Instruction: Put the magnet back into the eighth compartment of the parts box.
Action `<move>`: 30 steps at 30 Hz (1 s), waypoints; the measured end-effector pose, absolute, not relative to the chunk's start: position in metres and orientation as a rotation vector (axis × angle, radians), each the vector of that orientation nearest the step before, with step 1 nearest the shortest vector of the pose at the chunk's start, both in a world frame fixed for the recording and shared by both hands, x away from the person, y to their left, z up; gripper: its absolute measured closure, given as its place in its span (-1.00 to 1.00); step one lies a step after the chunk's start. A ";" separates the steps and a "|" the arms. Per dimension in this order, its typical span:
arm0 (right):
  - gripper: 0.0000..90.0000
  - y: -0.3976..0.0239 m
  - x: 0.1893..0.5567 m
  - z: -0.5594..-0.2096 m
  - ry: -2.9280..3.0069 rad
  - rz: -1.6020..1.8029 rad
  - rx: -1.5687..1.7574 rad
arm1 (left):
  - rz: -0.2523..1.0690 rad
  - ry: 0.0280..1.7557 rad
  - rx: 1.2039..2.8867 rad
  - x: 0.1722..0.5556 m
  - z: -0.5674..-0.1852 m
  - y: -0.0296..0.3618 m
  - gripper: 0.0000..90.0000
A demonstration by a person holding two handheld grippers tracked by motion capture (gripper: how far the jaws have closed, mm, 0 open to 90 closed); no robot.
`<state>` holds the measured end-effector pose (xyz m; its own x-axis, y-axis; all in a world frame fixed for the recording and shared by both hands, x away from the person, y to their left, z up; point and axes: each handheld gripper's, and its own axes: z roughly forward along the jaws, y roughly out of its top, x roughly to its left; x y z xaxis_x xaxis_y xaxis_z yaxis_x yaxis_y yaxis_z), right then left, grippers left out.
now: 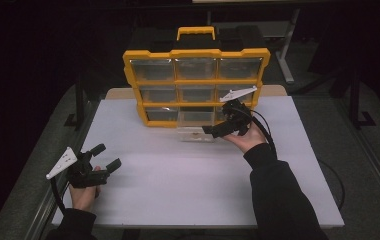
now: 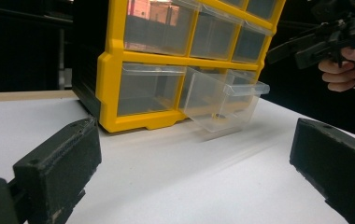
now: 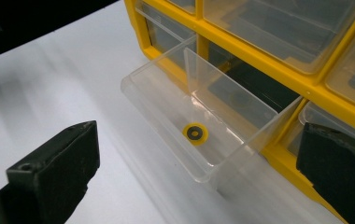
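Right hand-held gripper [image 1: 213,130] gapes wide beside the drawer [image 3: 199,126] pulled out at the organizer's [image 1: 196,85] 6 o'clock; left hand-held gripper [image 1: 109,157] wide, idle. Risk: drawer tips off, spilling the washer [image 3: 195,132].

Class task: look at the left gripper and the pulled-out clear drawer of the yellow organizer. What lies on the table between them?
Nothing: the high view shows bare white table between the left gripper and the clear drawer.
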<state>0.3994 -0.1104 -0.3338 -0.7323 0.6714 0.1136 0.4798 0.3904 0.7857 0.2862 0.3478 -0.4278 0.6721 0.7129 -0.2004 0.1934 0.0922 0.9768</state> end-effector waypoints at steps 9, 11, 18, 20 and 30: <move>-1.00 -0.122 0.389 -0.338 2.400 1.282 1.007 | 0.457 0.804 1.461 0.285 -0.428 0.349 -0.96; -1.00 -0.124 0.388 -0.339 2.398 1.285 1.005 | 0.457 0.805 1.460 0.285 -0.428 0.349 -0.96; -1.00 -0.131 0.380 -0.341 2.379 1.317 0.991 | 0.460 0.806 1.461 0.285 -0.428 0.349 -0.96; -1.00 -0.133 0.378 -0.342 2.372 1.329 0.994 | 0.458 0.805 1.460 0.285 -0.428 0.349 -0.96; -1.00 -0.143 0.372 -0.351 2.356 1.379 1.026 | 0.453 0.803 1.460 0.285 -0.428 0.349 -0.96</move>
<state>0.3721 -0.1428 -0.3510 -0.7302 0.6670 0.1480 0.4557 0.3141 0.8328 0.2852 0.3489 -0.4277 0.6705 0.7135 -0.2033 0.1954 0.0945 0.9762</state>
